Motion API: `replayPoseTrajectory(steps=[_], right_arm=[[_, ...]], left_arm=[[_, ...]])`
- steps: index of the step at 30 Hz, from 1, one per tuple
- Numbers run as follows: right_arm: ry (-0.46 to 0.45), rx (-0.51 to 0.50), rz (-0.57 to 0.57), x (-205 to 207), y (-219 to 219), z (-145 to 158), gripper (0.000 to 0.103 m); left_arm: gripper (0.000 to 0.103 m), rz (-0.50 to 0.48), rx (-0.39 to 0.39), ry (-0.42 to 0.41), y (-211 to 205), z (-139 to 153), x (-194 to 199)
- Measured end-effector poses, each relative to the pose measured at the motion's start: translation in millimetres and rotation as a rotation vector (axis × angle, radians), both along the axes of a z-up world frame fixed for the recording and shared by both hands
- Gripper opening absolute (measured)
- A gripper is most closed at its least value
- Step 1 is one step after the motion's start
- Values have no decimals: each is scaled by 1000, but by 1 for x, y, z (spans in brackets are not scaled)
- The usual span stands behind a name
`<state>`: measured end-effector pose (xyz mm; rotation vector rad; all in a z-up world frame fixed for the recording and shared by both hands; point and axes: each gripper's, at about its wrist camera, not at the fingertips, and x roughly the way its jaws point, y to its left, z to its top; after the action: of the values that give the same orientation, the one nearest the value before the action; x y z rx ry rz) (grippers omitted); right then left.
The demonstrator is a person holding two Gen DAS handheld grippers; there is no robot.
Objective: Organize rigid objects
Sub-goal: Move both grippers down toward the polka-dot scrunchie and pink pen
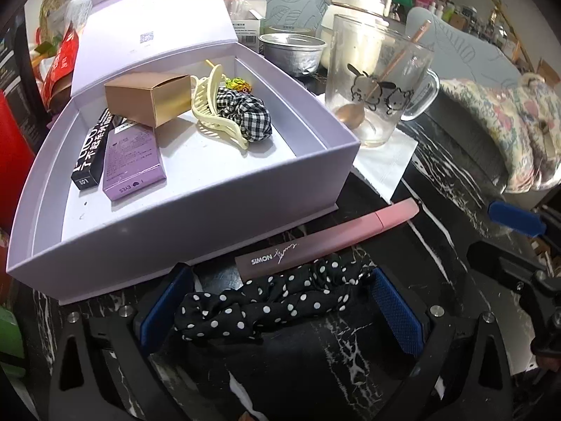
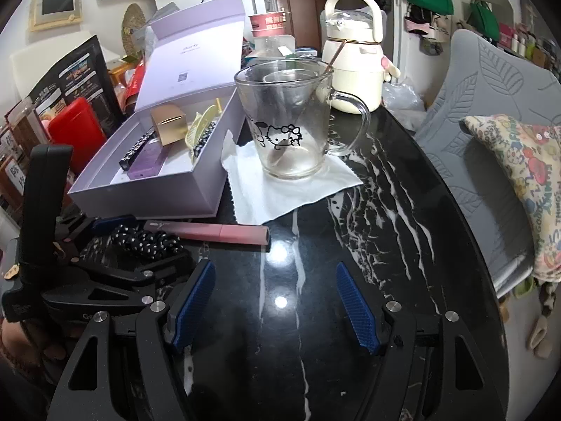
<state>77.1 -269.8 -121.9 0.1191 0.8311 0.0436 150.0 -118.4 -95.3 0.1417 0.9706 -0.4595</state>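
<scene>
A black polka-dot scrunchie (image 1: 266, 305) lies on the dark marble table between the blue pads of my left gripper (image 1: 278, 275), whose jaws stand wide and do not squeeze it. Just beyond it lies a long pink box (image 1: 326, 238), against the front wall of an open lilac box (image 1: 210, 217). That box holds a gold carton (image 1: 147, 98), a cream claw clip (image 1: 214, 112), a gingham scrunchie (image 1: 245, 115), a purple carton (image 1: 133, 161) and a black carton (image 1: 93, 151). My right gripper (image 2: 275, 268) hovers open over bare table, with nothing between its fingers.
A glass mug (image 2: 291, 122) with a spoon stands on a white napkin (image 2: 280, 189) right of the lilac box. Behind it are a cream kettle (image 2: 354, 80), a foil cup (image 1: 291, 49) and clutter. A grey chair with a floral cushion (image 2: 526, 175) is at the table's right edge.
</scene>
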Motion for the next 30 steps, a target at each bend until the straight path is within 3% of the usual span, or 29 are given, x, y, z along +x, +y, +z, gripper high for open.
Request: replayPoseTrajectory(steps=[11,18,21,30], right_arm=[[5,2,-14,3,-3,-1,72],[13,10,-21,5,-5,-3,72],[12,11,-20,7,-4,-3,72],[17,41,42,19,5,-8,72]], left_arm=[[102,55,-61,12,8,3,6],[96,30,-22,-5,4,4,-1],[81,25,-36,5,5,6,-4],[81,36,-54,29,22,7,-12]])
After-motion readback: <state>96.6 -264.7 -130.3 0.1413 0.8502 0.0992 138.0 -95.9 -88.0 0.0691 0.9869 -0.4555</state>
